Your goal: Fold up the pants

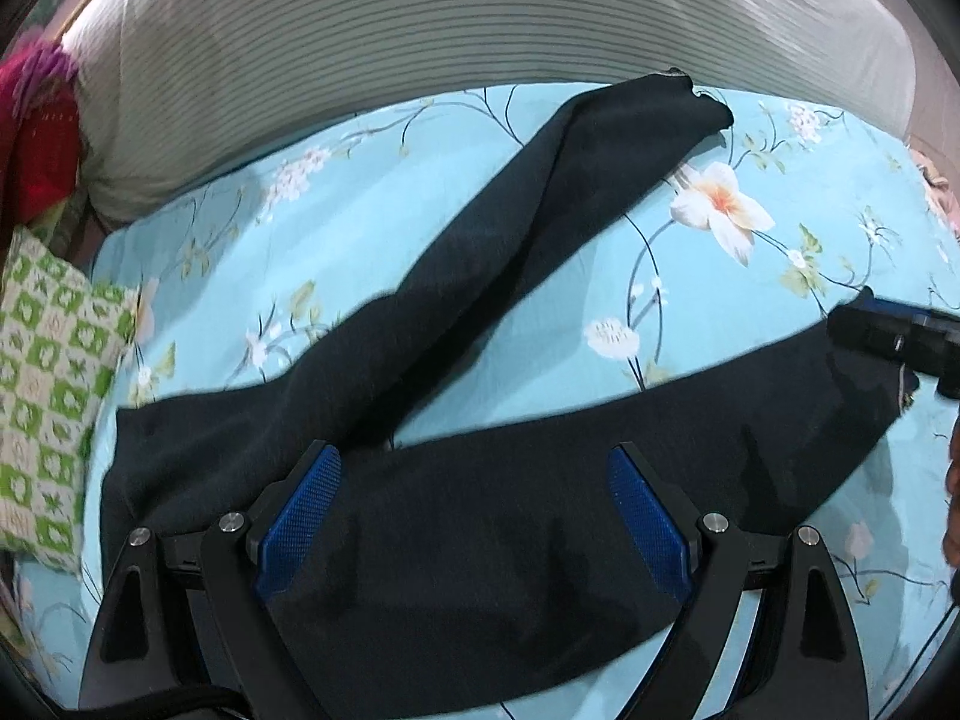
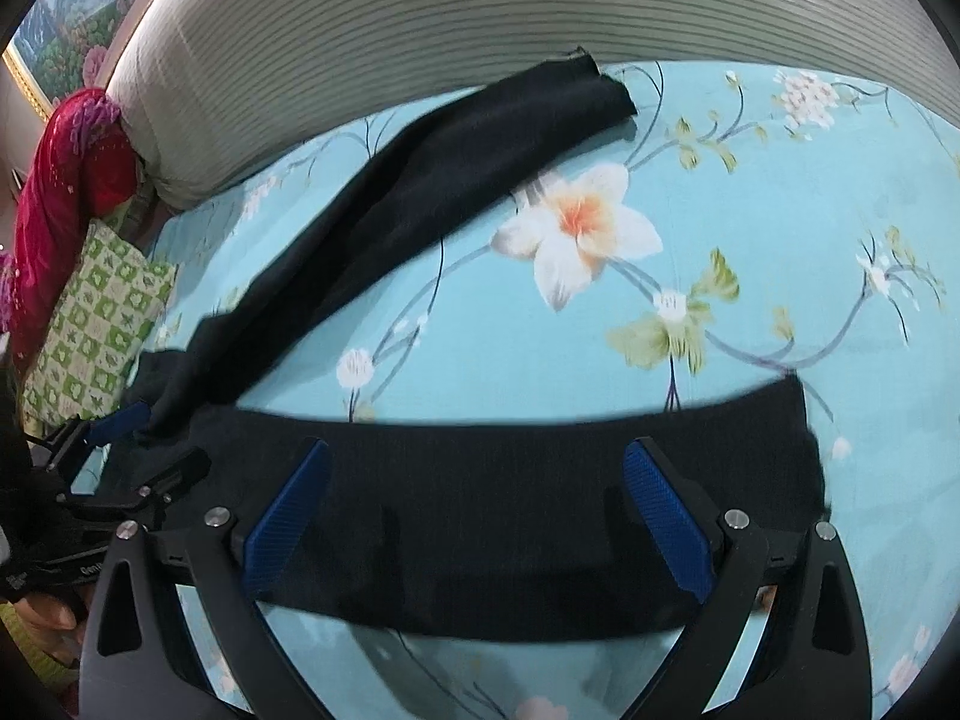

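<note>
Black pants lie spread on a light blue flowered bedsheet, legs apart in a V. One leg runs up to the far striped cover, its hem at the top. The other leg lies across the near side. My left gripper is open, its blue pads above the near leg close to the crotch. My right gripper is open above the near leg toward its hem. The right gripper also shows at the right edge of the left wrist view.
A white striped cover lies along the far side. A green and white patterned pillow and a red cloth are at the left. The left gripper shows at the left of the right wrist view.
</note>
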The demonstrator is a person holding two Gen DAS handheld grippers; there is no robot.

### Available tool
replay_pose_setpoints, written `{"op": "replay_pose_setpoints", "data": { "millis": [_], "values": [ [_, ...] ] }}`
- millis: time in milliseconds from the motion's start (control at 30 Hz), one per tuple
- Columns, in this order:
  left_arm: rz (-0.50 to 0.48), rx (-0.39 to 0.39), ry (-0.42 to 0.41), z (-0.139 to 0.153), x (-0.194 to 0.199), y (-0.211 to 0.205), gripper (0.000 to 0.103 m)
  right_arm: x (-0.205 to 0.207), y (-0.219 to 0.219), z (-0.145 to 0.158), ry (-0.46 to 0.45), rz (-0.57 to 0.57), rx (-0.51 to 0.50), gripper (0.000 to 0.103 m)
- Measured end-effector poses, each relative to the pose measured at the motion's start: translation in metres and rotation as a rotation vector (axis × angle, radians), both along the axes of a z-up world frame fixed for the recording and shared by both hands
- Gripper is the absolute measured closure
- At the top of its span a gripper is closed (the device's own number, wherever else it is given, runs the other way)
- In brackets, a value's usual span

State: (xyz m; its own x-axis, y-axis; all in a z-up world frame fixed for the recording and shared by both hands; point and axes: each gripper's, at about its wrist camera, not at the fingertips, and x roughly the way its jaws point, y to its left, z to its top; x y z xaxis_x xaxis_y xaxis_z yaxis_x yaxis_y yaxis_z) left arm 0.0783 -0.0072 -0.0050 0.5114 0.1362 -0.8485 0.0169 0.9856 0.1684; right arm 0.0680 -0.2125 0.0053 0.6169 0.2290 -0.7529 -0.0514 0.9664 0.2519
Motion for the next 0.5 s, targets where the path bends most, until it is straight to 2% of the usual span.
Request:
{"op": "replay_pose_setpoints", "data": {
  "millis": [200, 500],
  "values": [
    [-0.003, 0.013, -0.01, 0.007, 0.041, -0.003, 0.012, 0.042, -0.016, 0.021, -0.007, -0.014, -0.016, 0.005],
    [0.014, 0.054, -0.007, 0.002, 0.115, -0.009, 0.012, 0.112, -0.048, 0.051, -0.105, -0.027, -0.028, 0.005]
  ]
}}
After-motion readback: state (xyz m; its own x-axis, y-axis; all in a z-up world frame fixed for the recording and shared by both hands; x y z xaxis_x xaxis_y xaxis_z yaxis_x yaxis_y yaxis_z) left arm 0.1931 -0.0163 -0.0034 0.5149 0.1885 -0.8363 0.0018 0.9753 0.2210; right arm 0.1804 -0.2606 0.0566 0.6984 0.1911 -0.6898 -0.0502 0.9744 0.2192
